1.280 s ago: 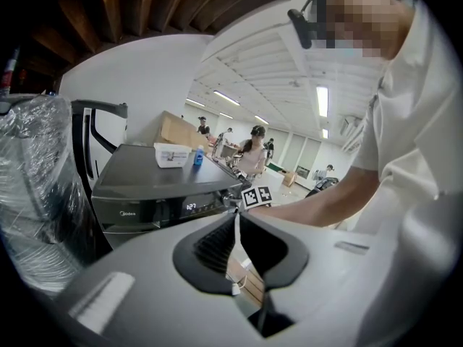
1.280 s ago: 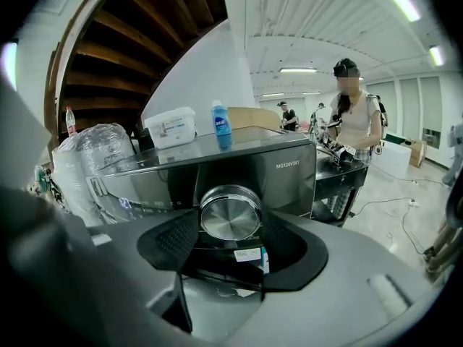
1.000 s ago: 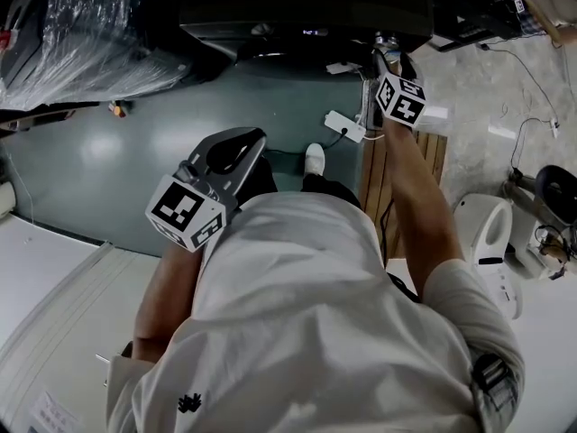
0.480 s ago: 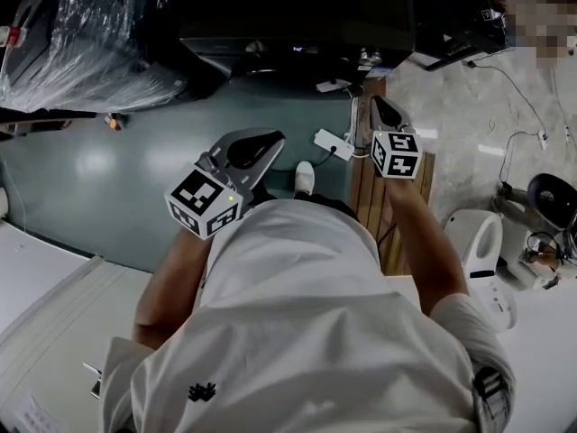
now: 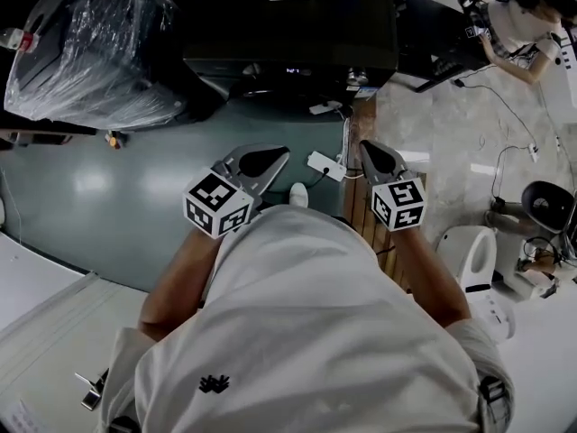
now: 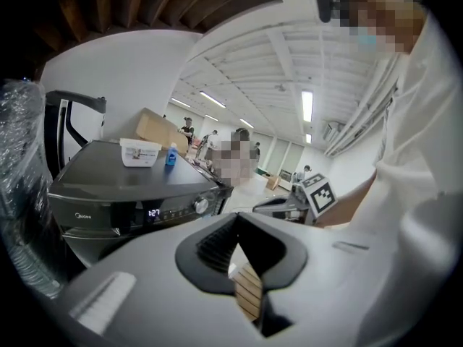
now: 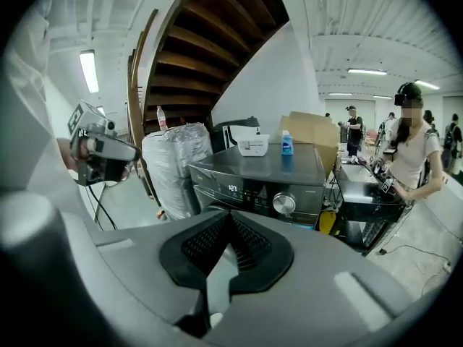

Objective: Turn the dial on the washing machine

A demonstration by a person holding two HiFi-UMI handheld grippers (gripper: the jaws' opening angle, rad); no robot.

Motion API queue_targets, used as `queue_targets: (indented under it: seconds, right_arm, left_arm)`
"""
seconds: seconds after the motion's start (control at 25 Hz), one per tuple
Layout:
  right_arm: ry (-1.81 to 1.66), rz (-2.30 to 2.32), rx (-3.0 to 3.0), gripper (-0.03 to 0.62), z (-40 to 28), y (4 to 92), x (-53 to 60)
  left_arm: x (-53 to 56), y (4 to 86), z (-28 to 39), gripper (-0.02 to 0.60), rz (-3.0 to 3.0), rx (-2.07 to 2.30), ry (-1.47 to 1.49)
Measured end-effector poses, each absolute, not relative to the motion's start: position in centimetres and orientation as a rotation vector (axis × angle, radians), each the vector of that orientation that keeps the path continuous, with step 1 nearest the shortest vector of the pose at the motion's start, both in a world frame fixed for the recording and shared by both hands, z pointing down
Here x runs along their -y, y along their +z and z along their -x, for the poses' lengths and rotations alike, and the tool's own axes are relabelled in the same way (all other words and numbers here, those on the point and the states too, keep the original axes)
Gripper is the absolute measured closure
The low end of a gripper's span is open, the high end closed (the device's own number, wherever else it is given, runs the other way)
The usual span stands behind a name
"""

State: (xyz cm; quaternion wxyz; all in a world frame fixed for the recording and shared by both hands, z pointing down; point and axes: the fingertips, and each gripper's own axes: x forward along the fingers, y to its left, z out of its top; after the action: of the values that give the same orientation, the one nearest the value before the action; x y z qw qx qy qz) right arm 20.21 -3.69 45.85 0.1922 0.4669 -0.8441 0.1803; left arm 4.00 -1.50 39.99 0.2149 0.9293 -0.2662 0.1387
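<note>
Distance is what I read first: the washing machine [image 5: 288, 34] stands at twelve o'clock from me in the head view, well apart from both tools, with bare green floor between it and my feet. Its dial [image 7: 283, 203] sits toward the right end of the front panel. In the right gripper view it shows at about one o'clock, just above the jaw tips, so that tool is aimed roughly at it, which suits a knob on my right-hand side. The right gripper [image 7: 230, 215] has just been closing its jaws, and they meet tip to tip with nothing between them; only floor shows through the gap lower down. The left gripper [image 6: 236, 217] looks the same, pads together and empty. It is held at my eleven o'clock in front of my chest, I judge because one knob needs one hand and this keeps the spare tool out of the way. A white tub [image 7: 253, 144] and a blue bottle [image 7: 287, 143] stand on the machine's lid, clear of the panel. With closed jaws off the dial, I would say no turning is happening at this instant. Any grip on the knob would need the jaws spread first and the tool brought right up to the panel.
</note>
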Motion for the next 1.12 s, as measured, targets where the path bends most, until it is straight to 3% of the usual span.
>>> queue_targets:
  seconds: [1.12]
  right_arm:
    - [0.521, -1.218, 2.499, 0.592, -18.5, 42.4, 1.5]
  left_arm:
    - [0.9, 40.3, -3.5, 0.525, -2.558, 0.785, 0.406]
